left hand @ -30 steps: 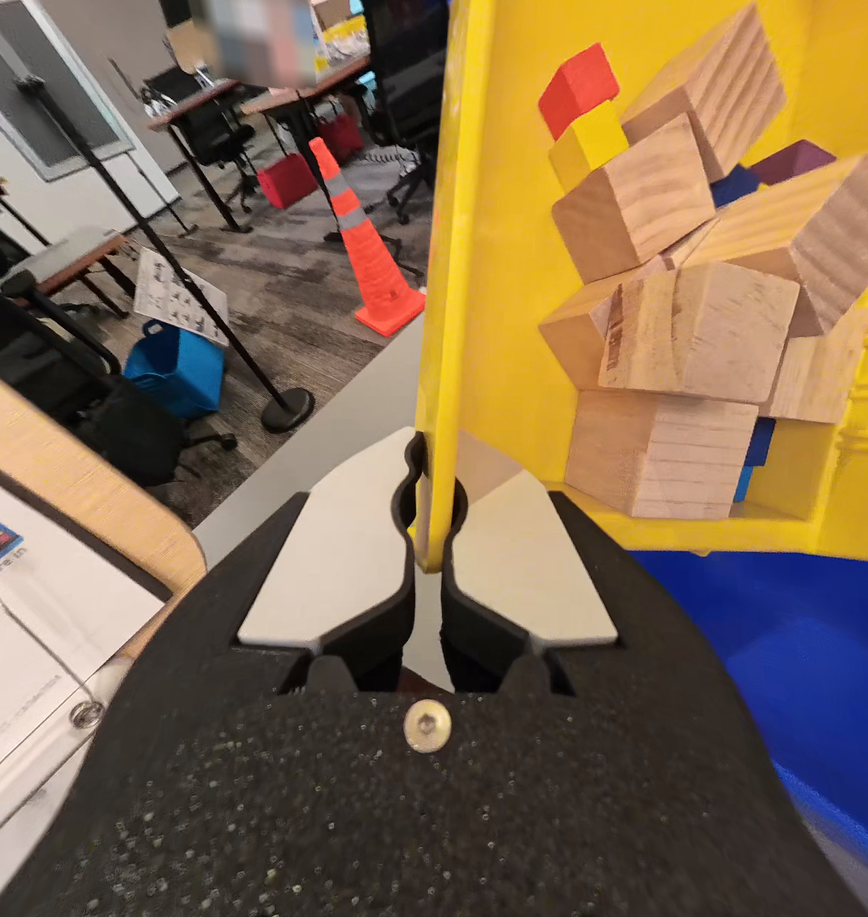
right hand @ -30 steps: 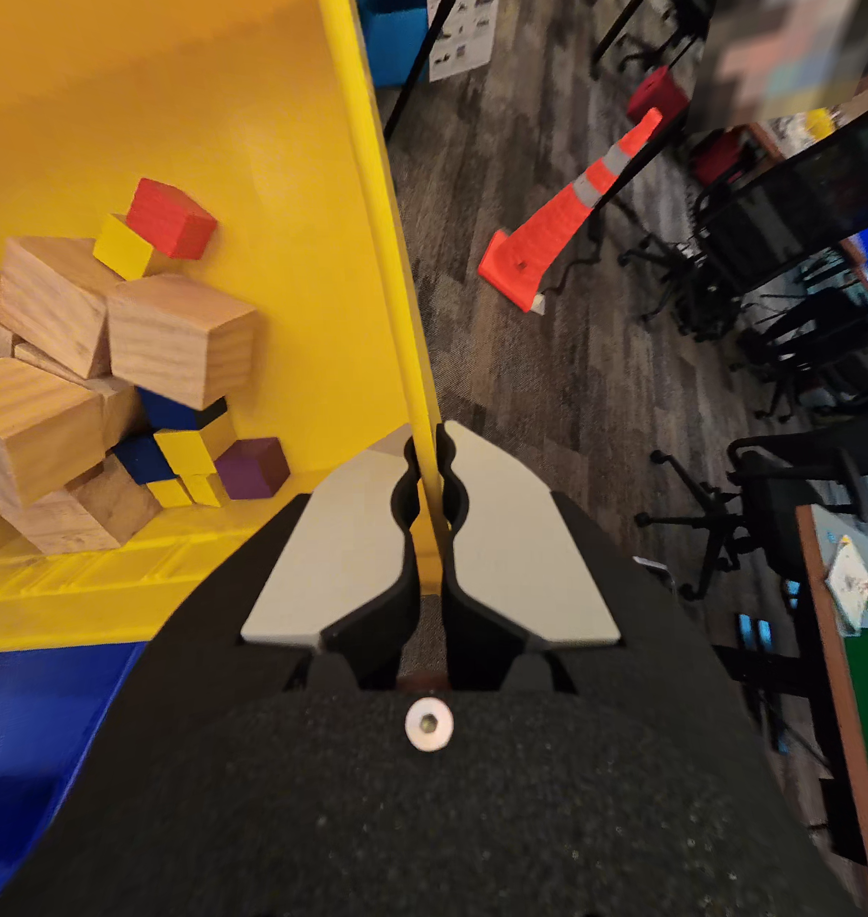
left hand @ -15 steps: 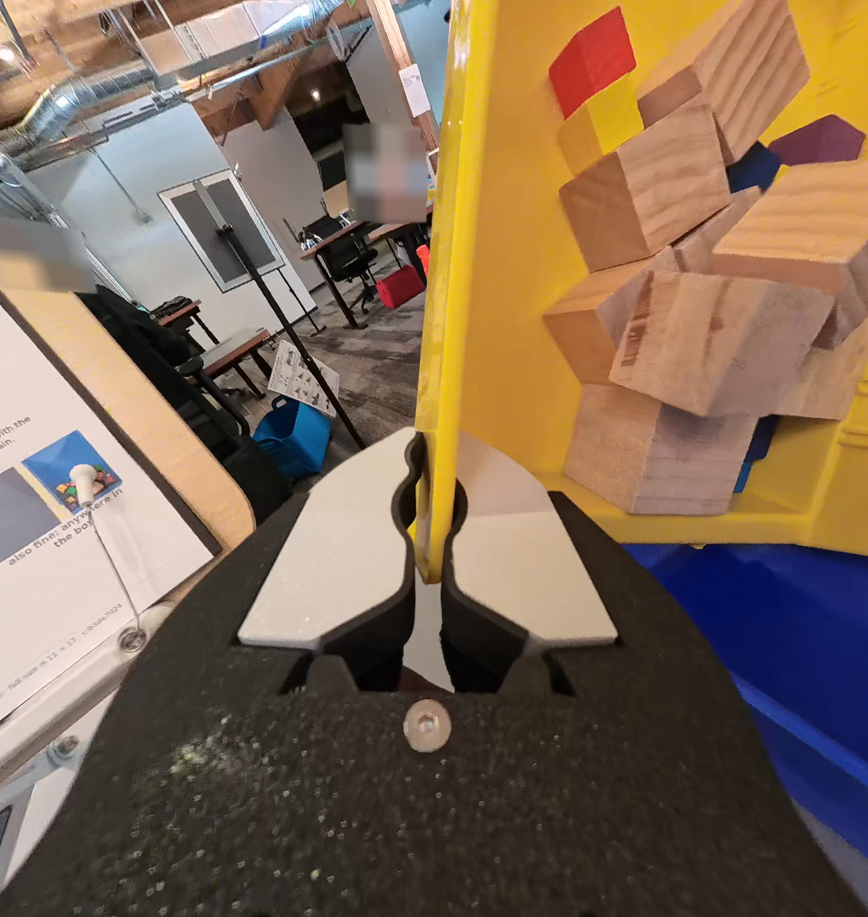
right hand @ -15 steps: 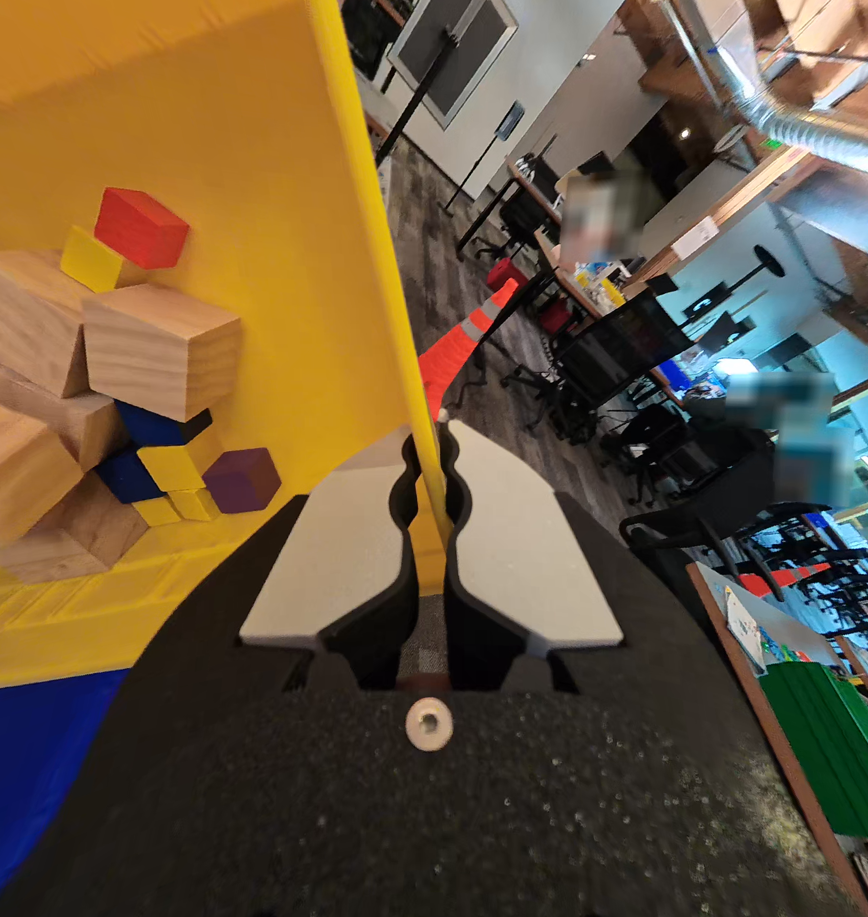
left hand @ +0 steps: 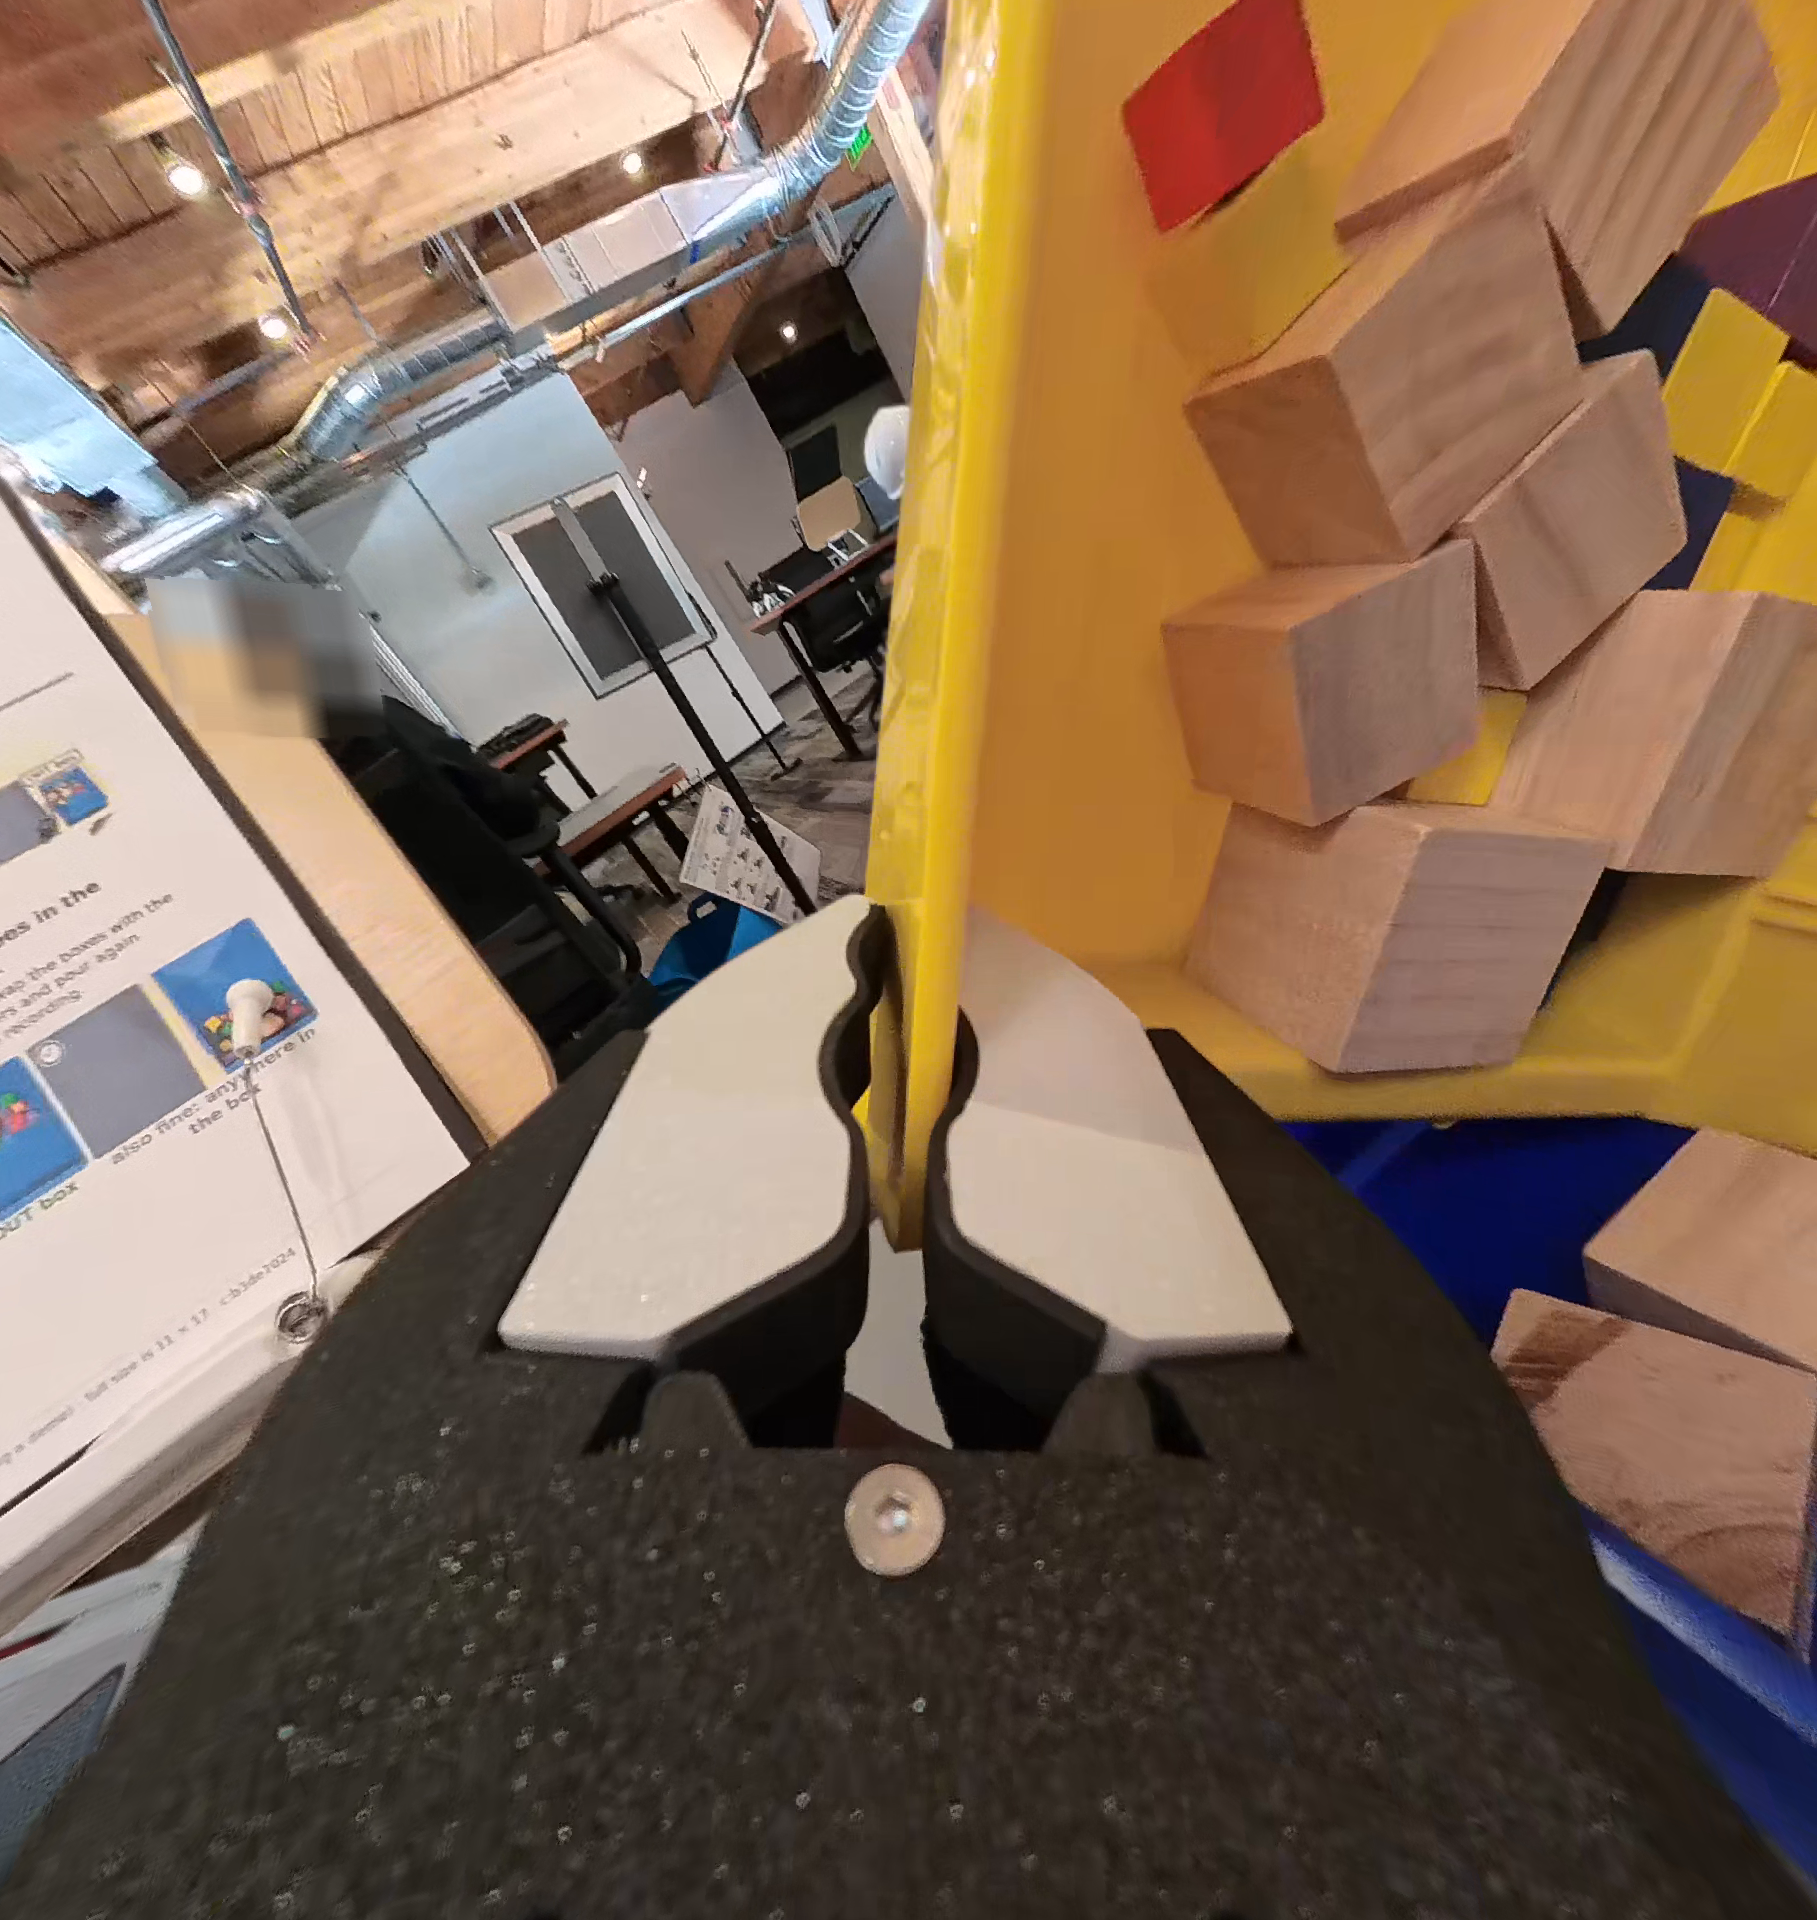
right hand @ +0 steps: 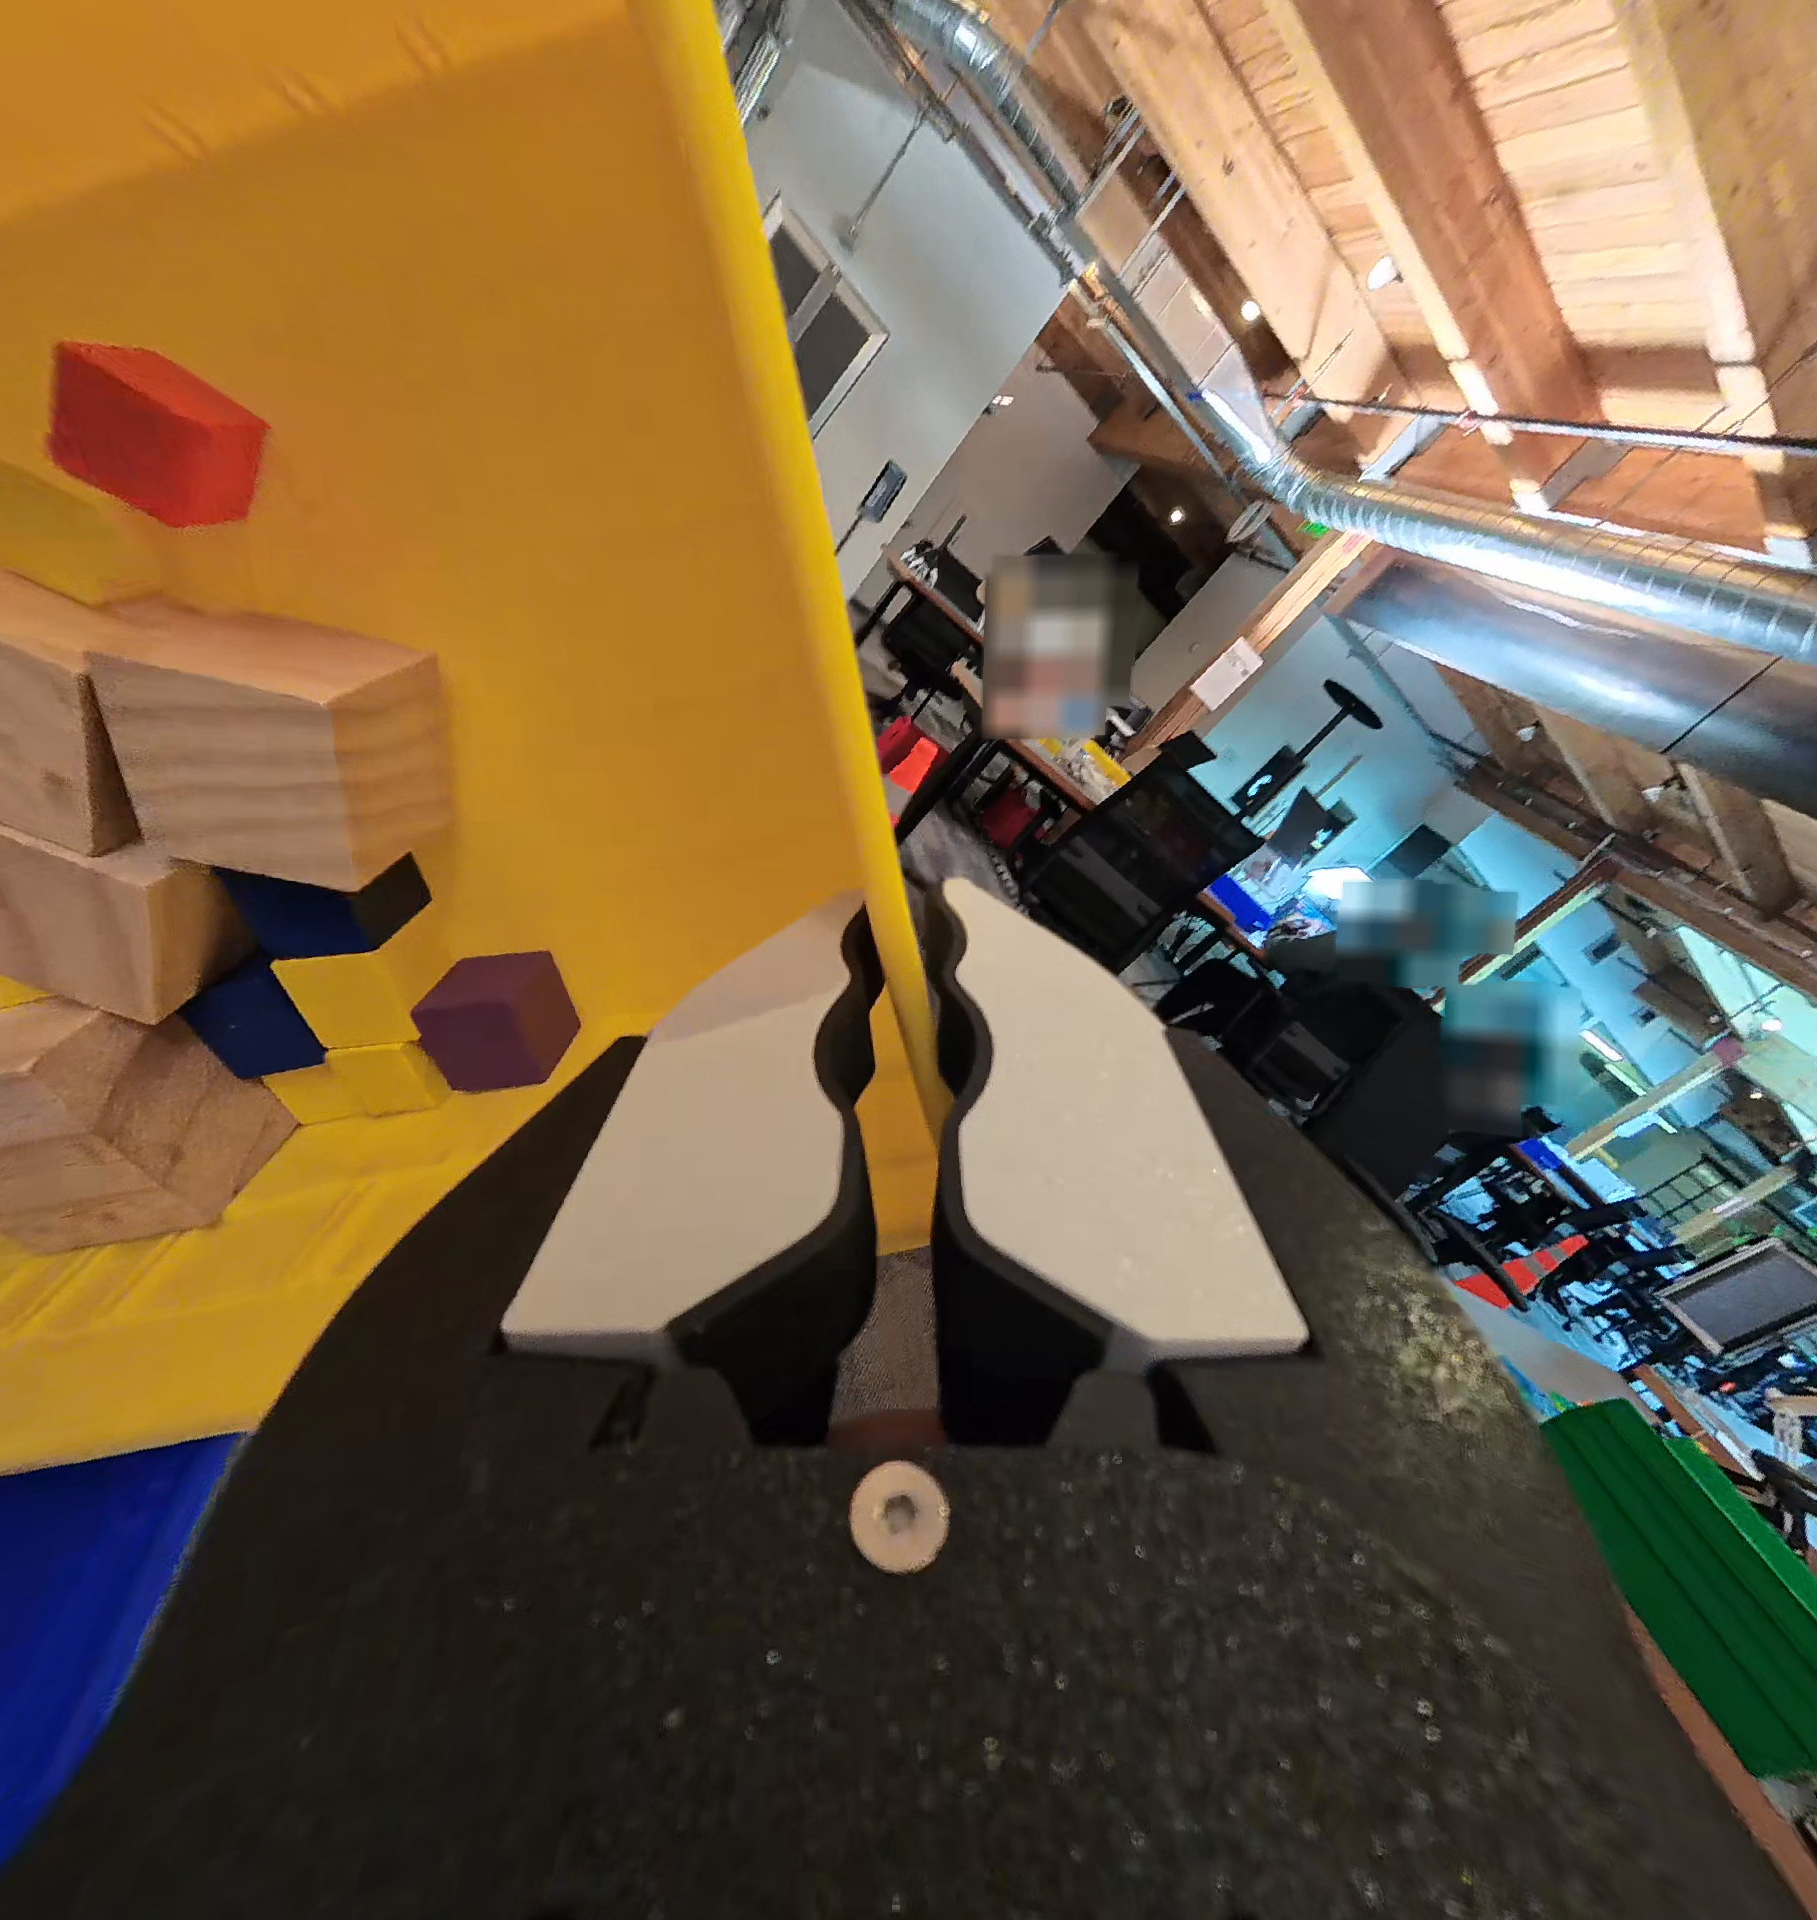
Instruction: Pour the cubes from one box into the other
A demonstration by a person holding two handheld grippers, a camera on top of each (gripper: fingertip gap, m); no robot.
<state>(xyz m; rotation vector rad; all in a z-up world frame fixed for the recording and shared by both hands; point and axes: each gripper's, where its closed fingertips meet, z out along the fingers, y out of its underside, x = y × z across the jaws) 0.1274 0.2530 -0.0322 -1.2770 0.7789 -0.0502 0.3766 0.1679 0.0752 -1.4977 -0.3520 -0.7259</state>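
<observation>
A yellow box is tilted steeply, held by both grippers. My left gripper is shut on its left wall. My right gripper is shut on its right wall. Inside, several plain wooden cubes pile at the lower edge with small red, purple, yellow and blue cubes. Below lies the blue box; two wooden cubes are in it. The blue box also shows in the right wrist view.
A white instruction sheet on a wooden board stands at the left. Behind are office desks, black chairs and ceiling ducts. A green ribbed thing lies at the lower right.
Both grippers have tipped the yellow box further up; the views now reach the ceiling. The cubes have slid, and two wooden cubes have dropped into the blue box.
</observation>
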